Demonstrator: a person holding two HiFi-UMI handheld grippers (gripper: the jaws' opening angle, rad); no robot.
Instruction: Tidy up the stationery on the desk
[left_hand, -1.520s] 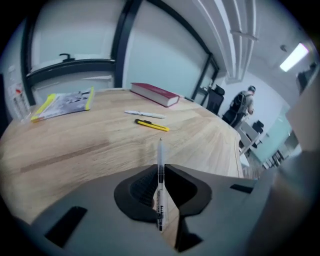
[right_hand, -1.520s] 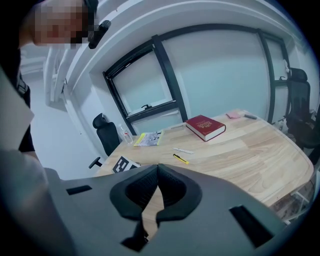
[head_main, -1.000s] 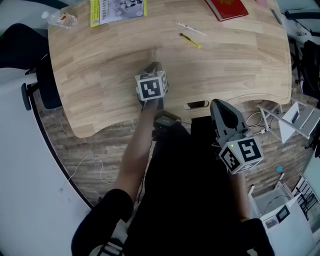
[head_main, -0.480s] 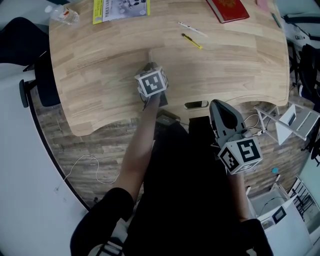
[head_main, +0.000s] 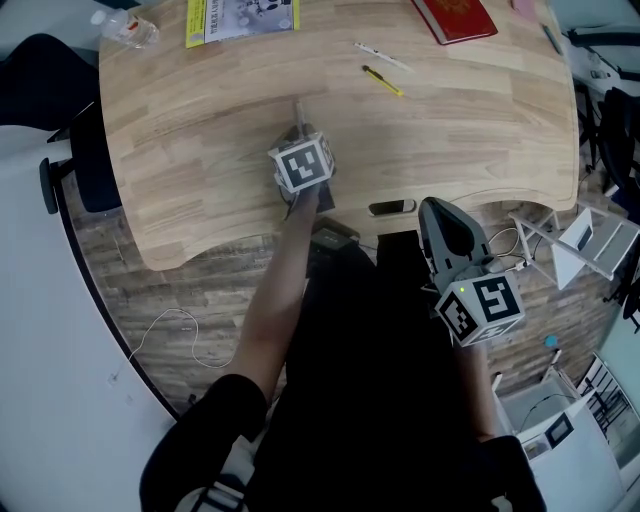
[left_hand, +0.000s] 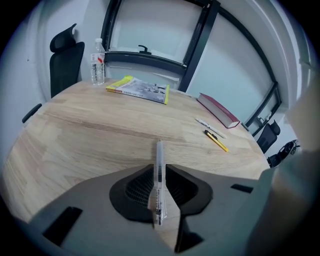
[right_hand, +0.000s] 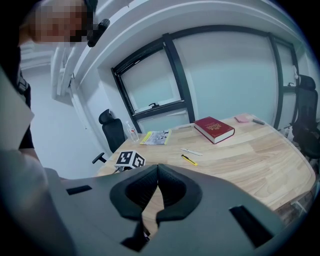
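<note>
My left gripper hovers over the middle of the wooden desk and is shut on a clear white pen, whose tip sticks out forward past the jaws. A yellow pen and a white pen lie further back on the desk, right of centre. My right gripper is shut with nothing in it, held off the desk's front edge near the person's body.
A red book lies at the far right, a yellow-edged magazine at the far left, with a water bottle beside it. A black office chair stands left of the desk. White furniture stands at right.
The left gripper with the clear pen has shifted slightly forward over the desk. The right gripper has stayed where it was.
</note>
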